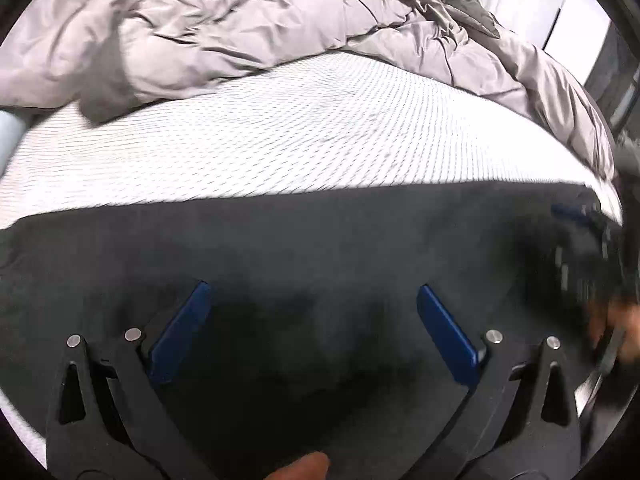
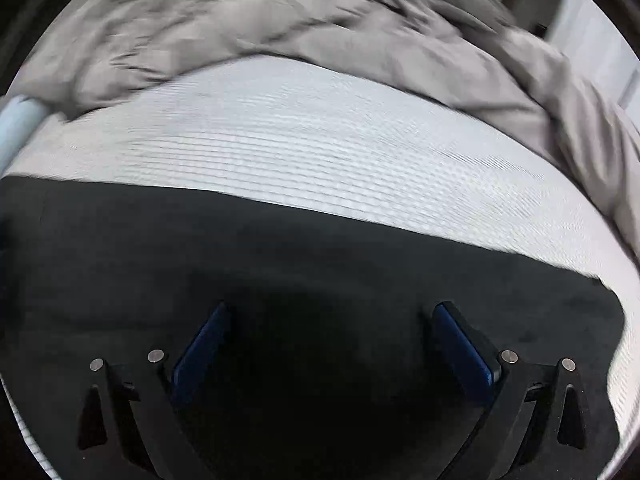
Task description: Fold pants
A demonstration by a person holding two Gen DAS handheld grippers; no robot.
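Dark charcoal cloth fills the lower half of both your wrist views: these are the pants [image 1: 280, 248], spread flat on the bed's white ribbed mattress [image 1: 280, 128]. Their far edge runs as a nearly straight line across the mattress, and in the right wrist view the same pants [image 2: 280, 248] end in a rounded corner towards the lower right, with white mattress [image 2: 320, 136] showing past it.

Your left tongs [image 1: 314, 294] stand wide, the two blue pads [image 1: 182, 334] spread well apart and holding nothing, with only the dark cloth seen between them. Whether the tips touch the fabric cannot be told. Your right tongs [image 2: 330, 312] are just as wide, blue pads [image 2: 202, 354] apart over the pants and empty.

In the left wrist view the other tool shows as a blurred dark shape with a blue pad at the right edge [image 1: 588, 248], over the same cloth, with part of a hand [image 1: 616, 332] below it. A fingertip [image 1: 304, 470] peeks in at the bottom of that view.

Beyond the bare mattress a crumpled grey duvet [image 1: 240, 28] lies heaped along the far side of the bed. The right wrist view is smeared with motion blur, so the duvet [image 2: 260, 28] there lacks detail.
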